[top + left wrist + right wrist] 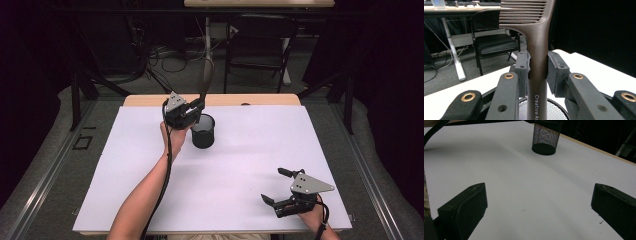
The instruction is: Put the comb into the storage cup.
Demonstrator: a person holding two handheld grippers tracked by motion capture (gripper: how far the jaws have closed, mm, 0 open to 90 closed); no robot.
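A: The jaws of the left gripper (537,68) are clamped on the handle of a brown comb (534,32), held upright just above the black mesh cup (203,131) on the table (240,165).

B: And the right gripper (278,186)?

A: Its jaws are spread wide, nothing between them. Lowering the comb handle-first into the cup is judged the step in hand; a straight descent, then release, is called for.

Comb (535,37) cut off at twelve o'clock, teeth unfinished; handle print clipped at six. Mesh cup (554,110) mostly hidden behind handle, rim (547,122) cropped at twelve.
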